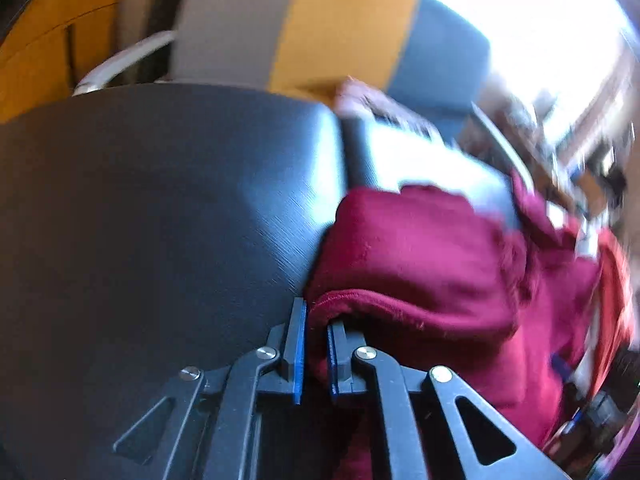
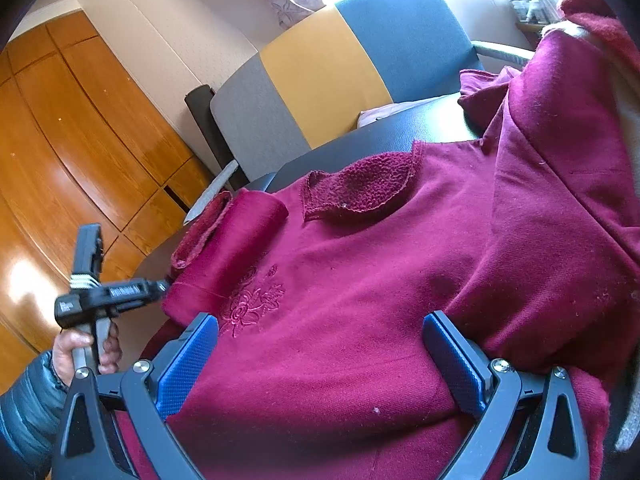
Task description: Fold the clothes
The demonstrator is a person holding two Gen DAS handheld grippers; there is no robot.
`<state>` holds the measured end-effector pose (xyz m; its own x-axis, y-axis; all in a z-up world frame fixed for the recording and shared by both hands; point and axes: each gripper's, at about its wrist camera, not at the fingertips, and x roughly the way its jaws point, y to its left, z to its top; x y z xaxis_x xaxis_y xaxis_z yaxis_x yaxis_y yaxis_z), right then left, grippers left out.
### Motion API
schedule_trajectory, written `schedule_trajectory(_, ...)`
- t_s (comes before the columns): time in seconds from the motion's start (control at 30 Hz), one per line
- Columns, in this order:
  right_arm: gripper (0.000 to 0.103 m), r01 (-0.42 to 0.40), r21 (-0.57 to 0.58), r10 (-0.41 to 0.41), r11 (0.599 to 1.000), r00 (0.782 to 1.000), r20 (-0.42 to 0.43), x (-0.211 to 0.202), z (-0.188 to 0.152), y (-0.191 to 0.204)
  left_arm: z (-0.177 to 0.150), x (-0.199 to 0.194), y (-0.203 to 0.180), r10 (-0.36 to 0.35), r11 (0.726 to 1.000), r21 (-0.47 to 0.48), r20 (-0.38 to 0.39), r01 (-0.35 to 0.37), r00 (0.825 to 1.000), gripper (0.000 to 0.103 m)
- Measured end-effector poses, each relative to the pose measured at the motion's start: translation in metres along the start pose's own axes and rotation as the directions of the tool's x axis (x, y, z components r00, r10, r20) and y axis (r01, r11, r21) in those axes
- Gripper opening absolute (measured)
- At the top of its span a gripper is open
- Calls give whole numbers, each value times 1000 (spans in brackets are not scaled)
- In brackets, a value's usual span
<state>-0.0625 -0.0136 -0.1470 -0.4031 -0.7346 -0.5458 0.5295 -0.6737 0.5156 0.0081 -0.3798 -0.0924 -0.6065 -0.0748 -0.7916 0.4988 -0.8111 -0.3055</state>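
At the surface's (image 1: 160, 208) edge, left gripper (image 1: 316, 344) fingers are pinching the maroon sweatshirt's (image 2: 360, 280) hem; right gripper (image 2: 320, 364) is hovering wide open, empty, folding seemingly barely underway.

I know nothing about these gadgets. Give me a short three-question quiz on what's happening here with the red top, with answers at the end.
1. True or false: the left gripper is clamped on a hem of the dark red fleece-lined sweatshirt.
2. Multiple choice: the right gripper is (A) shut on a sleeve, (B) open with cloth between its blue fingers, (C) holding a hanger.
3. Fill in: the sweatshirt lies on a dark ____ table.

Key: 1 true, its narrow pads pinch a rolled edge. 2 B, the wide-apart fingers straddle the embroidered front. 3 grey.
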Motion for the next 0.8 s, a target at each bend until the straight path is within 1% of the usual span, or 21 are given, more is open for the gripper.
schedule_trajectory(0.03,103,3,-1,-3,1000,1000,-1,0,0,0,5,-10,12,2,999,-36,31,-1,1000,7)
schedule_trajectory(0.13,103,13,-7,-13,1000,1000,-7,1,0,1,16,-35,45,46,995,-94,92,-37,995,7)
schedule_trajectory(0.23,103,21,-10,-21,1000,1000,-10,2,0,1,26,-57,84,130,981,-159,132,-109,983,7)
schedule_trajectory(0.3,103,27,-14,-27,1000,1000,-11,2,-1,1,29,-73,116,202,962,-214,148,-168,968,7)
schedule_trajectory(0.37,103,36,-18,-36,999,999,-14,2,-1,2,29,-86,141,258,941,-264,153,-212,954,7)
schedule_trajectory(0.47,103,52,-29,-53,998,998,-20,3,-1,4,22,-99,179,299,908,-341,113,-245,948,7)
schedule_trajectory(0.5,103,60,-35,-61,998,998,-23,4,-1,5,18,-102,186,305,900,-355,98,-253,947,8)
schedule_trajectory(0.57,103,76,-47,-77,996,997,-28,5,-1,7,8,-108,197,316,885,-379,67,-269,946,13)
schedule_trajectory(0.63,103,90,-57,-92,994,995,-34,6,-1,8,0,-116,193,338,878,-382,73,-287,938,14)
schedule_trajectory(0.67,103,97,-62,-99,993,994,-37,7,0,9,-2,-118,188,356,876,-376,78,-303,931,15)
schedule_trajectory(0.73,103,110,-72,-113,991,993,-42,8,0,10,-9,-124,185,399,855,-390,72,-342,914,16)
schedule_trajectory(0.8,103,122,-81,-126,989,991,-46,9,0,13,-17,-130,192,406,825,-450,53,-341,913,16)
